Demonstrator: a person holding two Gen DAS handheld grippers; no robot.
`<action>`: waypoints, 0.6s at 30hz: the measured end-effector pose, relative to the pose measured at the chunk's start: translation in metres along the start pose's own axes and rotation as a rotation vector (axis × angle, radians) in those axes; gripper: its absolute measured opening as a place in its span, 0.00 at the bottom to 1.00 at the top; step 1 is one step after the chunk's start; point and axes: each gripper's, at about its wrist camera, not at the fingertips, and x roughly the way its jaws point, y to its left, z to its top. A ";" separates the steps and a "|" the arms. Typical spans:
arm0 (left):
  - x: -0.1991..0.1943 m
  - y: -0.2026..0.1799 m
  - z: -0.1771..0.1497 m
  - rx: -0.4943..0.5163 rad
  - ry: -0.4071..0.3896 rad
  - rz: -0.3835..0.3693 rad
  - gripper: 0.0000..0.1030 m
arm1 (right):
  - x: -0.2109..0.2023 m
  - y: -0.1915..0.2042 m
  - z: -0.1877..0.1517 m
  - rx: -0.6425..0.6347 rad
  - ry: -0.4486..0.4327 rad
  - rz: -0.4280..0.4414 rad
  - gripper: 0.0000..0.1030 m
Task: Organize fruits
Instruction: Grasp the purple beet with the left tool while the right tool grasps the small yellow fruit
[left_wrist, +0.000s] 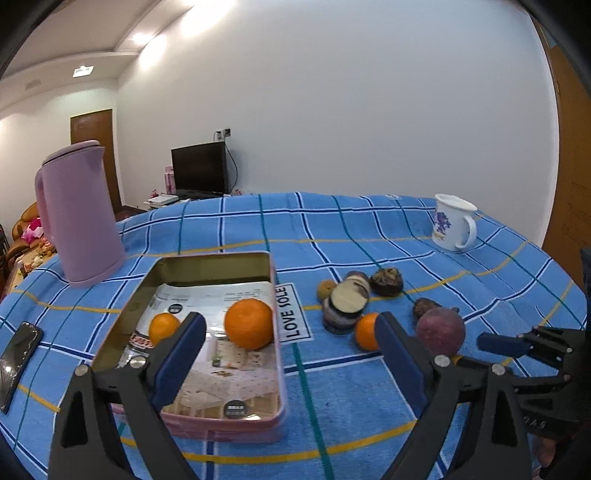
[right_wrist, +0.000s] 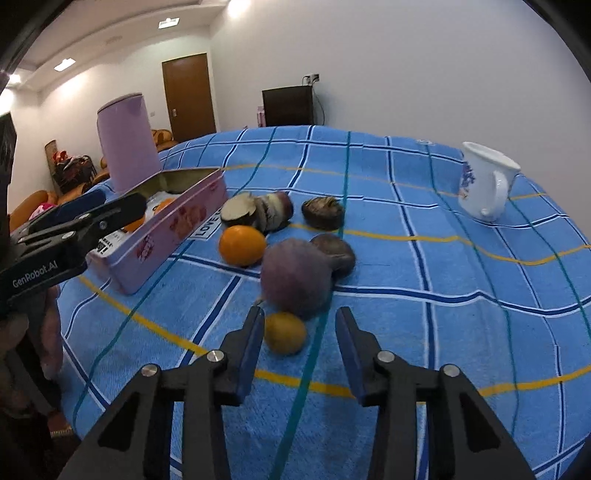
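A pink tin box (left_wrist: 279, 369) lies open on the blue checked cloth and holds a large orange (left_wrist: 249, 323) and a smaller one (left_wrist: 163, 326). My left gripper (left_wrist: 291, 334) is open and empty, over the box's right edge. To the right lie a loose orange (left_wrist: 365, 331), a purple fruit (left_wrist: 440, 330), cut dark fruit halves (left_wrist: 345, 302) and a dark fruit (left_wrist: 386, 281). My right gripper (right_wrist: 300, 334) is open around a small yellow fruit (right_wrist: 285, 332), just short of the purple fruit (right_wrist: 297, 282). The box also shows in the right wrist view (right_wrist: 166, 236).
A lilac kettle (left_wrist: 79, 214) stands behind the box. A white flowered mug (left_wrist: 452, 226) stands at the far right. A black phone (left_wrist: 16, 360) lies at the left edge. A "LOVE SOLE" label (left_wrist: 293, 314) is on the cloth.
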 end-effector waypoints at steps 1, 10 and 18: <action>0.001 -0.001 0.000 0.002 0.002 -0.004 0.92 | 0.002 0.001 0.000 -0.002 0.008 0.014 0.41; 0.008 -0.014 0.002 0.018 0.028 -0.040 0.92 | 0.012 0.003 0.001 0.006 0.059 0.058 0.28; 0.014 -0.032 0.010 0.031 0.041 -0.088 0.92 | -0.013 -0.022 -0.003 0.057 -0.015 -0.032 0.28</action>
